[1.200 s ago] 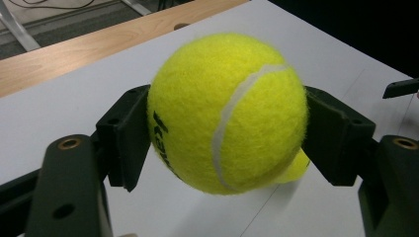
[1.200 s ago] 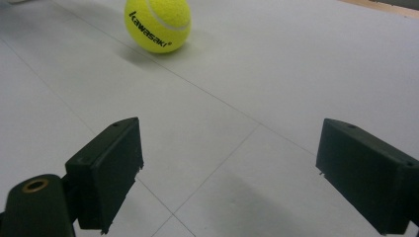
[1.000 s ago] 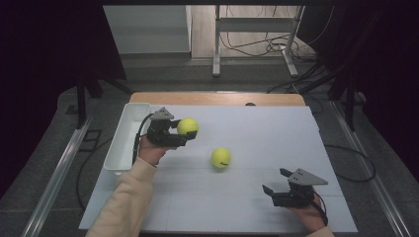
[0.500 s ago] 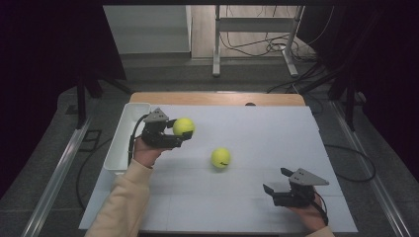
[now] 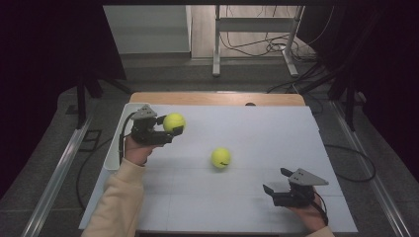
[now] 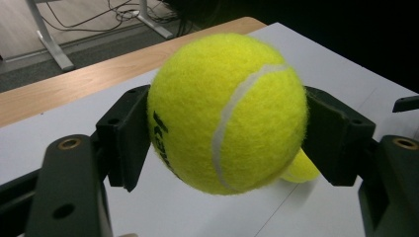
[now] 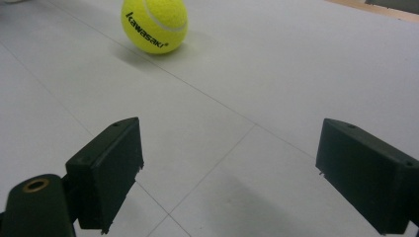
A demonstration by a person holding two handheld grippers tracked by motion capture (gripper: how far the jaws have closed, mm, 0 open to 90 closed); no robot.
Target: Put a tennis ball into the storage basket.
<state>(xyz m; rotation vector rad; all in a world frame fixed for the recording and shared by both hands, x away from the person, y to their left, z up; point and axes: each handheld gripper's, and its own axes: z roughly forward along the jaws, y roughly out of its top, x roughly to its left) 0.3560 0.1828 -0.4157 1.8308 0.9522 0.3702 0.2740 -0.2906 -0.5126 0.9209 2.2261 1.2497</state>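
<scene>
1 desk (image 5: 257,123) is carrying 1 white bin (image 5: 120,129) and 2 balls. The left tool (image 5: 170,132) is clamping 1 ball (image 5: 174,122) above the desk beside the bin; binning it looks left. The right tool (image 5: 275,181), jaws apart, is resting near the 2nd ball (image 5: 221,157), untouched mid-desk.

A second tennis ball (image 5: 221,157) lies well ahead of the jaws of the right gripper (image 5: 274,179); a white bin (image 5: 114,148) sits behind the jaws of the left gripper (image 5: 173,124).
</scene>
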